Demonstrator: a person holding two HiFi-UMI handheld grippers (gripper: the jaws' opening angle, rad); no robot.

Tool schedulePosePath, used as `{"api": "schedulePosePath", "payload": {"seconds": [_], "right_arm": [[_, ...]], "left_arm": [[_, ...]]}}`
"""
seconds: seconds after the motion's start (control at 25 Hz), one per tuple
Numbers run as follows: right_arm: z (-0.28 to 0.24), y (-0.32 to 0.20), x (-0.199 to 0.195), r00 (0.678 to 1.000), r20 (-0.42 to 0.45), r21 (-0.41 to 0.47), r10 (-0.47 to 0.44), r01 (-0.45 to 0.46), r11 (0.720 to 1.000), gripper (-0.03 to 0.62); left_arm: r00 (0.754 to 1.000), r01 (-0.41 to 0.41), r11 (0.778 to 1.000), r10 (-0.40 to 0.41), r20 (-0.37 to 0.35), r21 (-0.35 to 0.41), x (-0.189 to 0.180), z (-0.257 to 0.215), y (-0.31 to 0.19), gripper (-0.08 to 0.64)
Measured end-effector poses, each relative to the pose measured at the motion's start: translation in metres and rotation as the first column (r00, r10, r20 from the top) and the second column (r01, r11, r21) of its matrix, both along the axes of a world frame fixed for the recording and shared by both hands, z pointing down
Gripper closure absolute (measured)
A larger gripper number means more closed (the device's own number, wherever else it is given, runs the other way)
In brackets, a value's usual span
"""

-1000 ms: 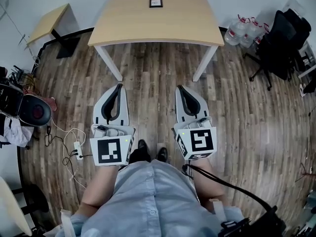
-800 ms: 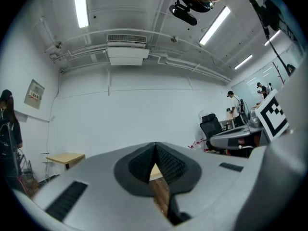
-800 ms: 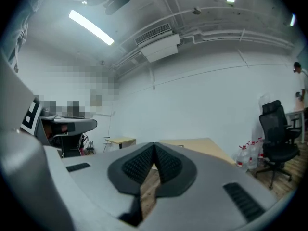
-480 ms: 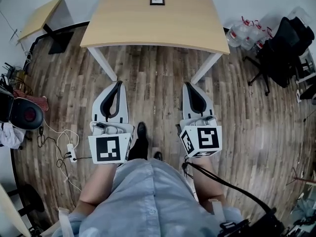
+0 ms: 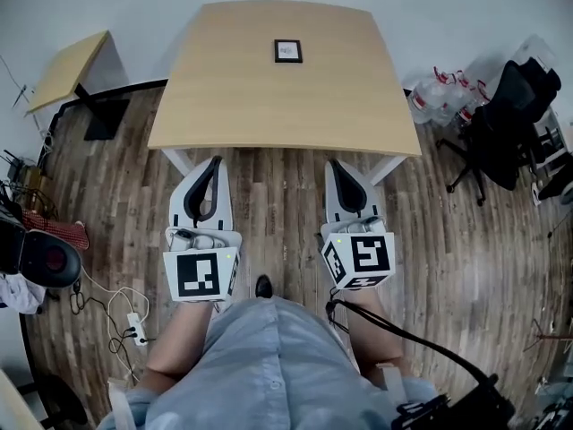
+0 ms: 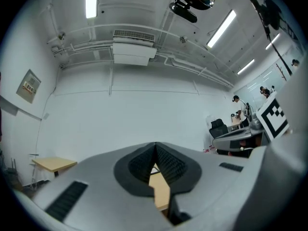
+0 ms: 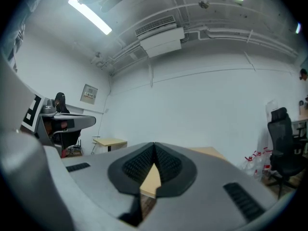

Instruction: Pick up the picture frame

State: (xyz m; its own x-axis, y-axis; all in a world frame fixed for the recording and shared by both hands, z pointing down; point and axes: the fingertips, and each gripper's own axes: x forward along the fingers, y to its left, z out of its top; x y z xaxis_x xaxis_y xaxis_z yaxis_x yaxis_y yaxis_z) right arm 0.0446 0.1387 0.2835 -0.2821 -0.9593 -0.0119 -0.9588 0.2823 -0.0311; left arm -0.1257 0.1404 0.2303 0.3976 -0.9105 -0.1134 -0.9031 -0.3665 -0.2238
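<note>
noting the picture frame (image 5: 287,51): small, dark border, pale middle, apparently lying flat and alone on the far half of the tabletop (image 5: 269,106), about midway across its width.

both grippers sit short of the near edge, well apart from the frame.
- left gripper (image 5: 213,162): tips pressed together, nothing between them. only a sliver of tabletop shows through the gap behind the tips.
- right gripper (image 5: 334,162): likewise closed and empty.

judgement on handling:
- probably light and stiff, with a border rigid enough to pinch.
- the front may be glass, so slick and breakable, though i cannot confirm this from here.
- lying flat, it offers only a thin edge and may skate on the smooth wood.
- the best hold looks like across two opposite borders, or one border once an edge is tipped up, keeping off the centre pane.
- the jaws must part first.
</note>
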Motion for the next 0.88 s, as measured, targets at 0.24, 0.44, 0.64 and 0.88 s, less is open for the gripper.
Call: {"api": "schedulePosePath", "payload": {"seconds": [0.24, 0.44, 0.64, 0.88], "right_arm": [[0.009, -0.034, -0.002, 1.000, -0.005, -0.021, 0.015, -0.015, 1.000, 0.591], [0.024, -0.059, 0.000, 1.000, -0.005, -0.060, 0.021, -0.021, 0.998, 0.591], [0.042, -0.097, 0.009, 1.000, -0.005, -0.090, 0.002, -0.003, 0.996, 0.591], [0.042, -0.167, 0.036, 1.000, 0.014, -0.087, -0.014, 0.015, 0.996, 0.591]], "left_arm": [[0.999, -0.036, 0.999, 0.036, -0.013, -0.029, 0.003, 0.017, -0.036, 0.560], [0.998, -0.058, 0.994, 0.058, -0.003, -0.088, 0.013, 0.041, -0.061, 0.560], [0.998, -0.064, 0.991, 0.066, 0.011, -0.121, 0.033, 0.057, -0.099, 0.559], [0.998, -0.039, 0.993, 0.044, 0.042, -0.115, 0.058, 0.050, -0.161, 0.560]]}}
